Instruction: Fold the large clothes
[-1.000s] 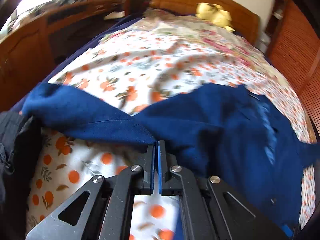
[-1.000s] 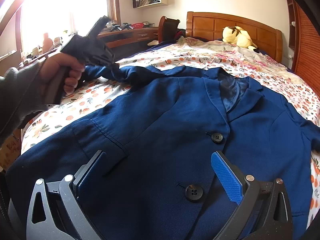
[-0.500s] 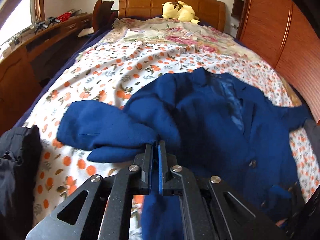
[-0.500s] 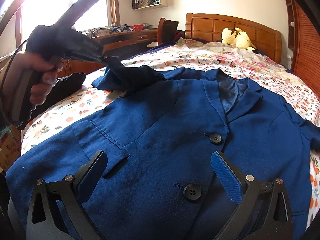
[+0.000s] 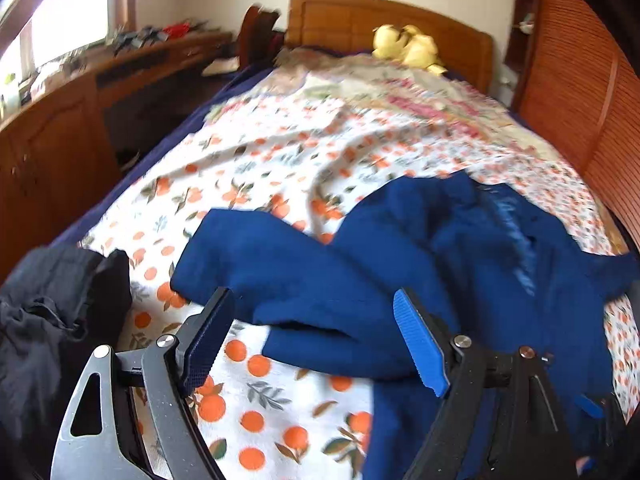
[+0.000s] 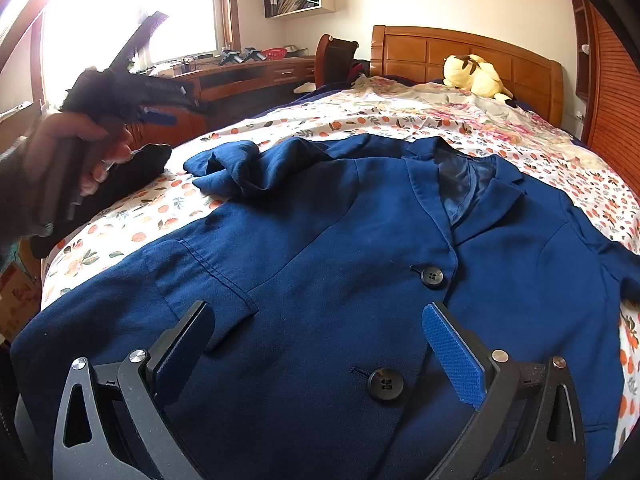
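Note:
A navy blue blazer [image 6: 360, 248] lies face up on the flowered bedspread [image 6: 520, 140], buttons closed, collar toward the headboard. Its left sleeve [image 6: 236, 168] lies bunched and folded beside the shoulder; it also shows in the left wrist view [image 5: 304, 292]. My left gripper [image 5: 316, 340] is open and empty, just above and in front of that sleeve; it shows held in a hand in the right wrist view [image 6: 156, 114]. My right gripper [image 6: 320, 348] is open and empty, hovering over the blazer's lower front near the bottom button [image 6: 386, 384].
A black garment [image 5: 52, 320] lies at the bed's left edge. A wooden desk [image 6: 248, 76] and a chair [image 6: 336, 56] run along the left side. A yellow plush toy [image 6: 472, 76] sits by the headboard [image 6: 460, 48]. A wooden wardrobe [image 5: 580, 92] stands at right.
My left gripper lifted the sleeve inward toward the blazer, then opened and let it go. The sleeve now lies bunched on the bed. My right gripper has stayed put, open.

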Motion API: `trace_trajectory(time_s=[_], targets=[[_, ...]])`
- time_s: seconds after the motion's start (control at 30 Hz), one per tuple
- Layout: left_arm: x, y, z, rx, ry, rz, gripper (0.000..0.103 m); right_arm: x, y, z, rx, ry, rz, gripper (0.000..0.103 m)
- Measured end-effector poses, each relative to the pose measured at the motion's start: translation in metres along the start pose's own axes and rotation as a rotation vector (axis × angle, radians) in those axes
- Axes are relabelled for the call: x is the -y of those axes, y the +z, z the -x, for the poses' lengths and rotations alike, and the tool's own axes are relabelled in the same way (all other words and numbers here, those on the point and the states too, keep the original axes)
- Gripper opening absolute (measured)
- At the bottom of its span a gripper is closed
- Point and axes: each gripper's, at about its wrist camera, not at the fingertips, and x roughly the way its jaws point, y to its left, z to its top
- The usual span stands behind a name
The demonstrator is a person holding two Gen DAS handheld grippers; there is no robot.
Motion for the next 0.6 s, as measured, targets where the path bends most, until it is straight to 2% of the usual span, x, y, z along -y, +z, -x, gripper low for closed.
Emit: trace_trajectory(time_s=[0.2,0.37,0.4,0.43,0.47,0.53,0.6], targets=[[-0.011,-0.006,-0.041,-0.073,-0.034,0.105,0.082,0.001,0.0,0.0,-0.004,0.004,-0.003,0.103],[0.007,-0.009,-0.07,-0.172,-0.055,0.101,0.082,0.002,0.0,-0.002,-0.009,0.007,-0.01,0.103],[0.009,-0.009,-0.074,-0.187,-0.055,0.098,0.077,0.002,0.001,-0.002,-0.008,0.007,-0.012,0.103],[0.011,-0.009,-0.08,-0.21,-0.055,0.103,0.065,0.002,0.001,-0.002,-0.006,0.007,-0.013,0.103],[0.01,-0.009,-0.084,-0.224,-0.048,0.12,0.057,0.002,0.0,-0.001,-0.004,0.006,-0.014,0.103],[0.004,-0.01,-0.089,-0.242,-0.039,0.192,0.027,0.003,0.0,0.002,0.007,0.003,-0.019,0.103],[0.004,-0.008,-0.091,-0.259,-0.041,0.219,0.006,0.004,-0.001,0.006,0.03,0.001,-0.027,0.103]])
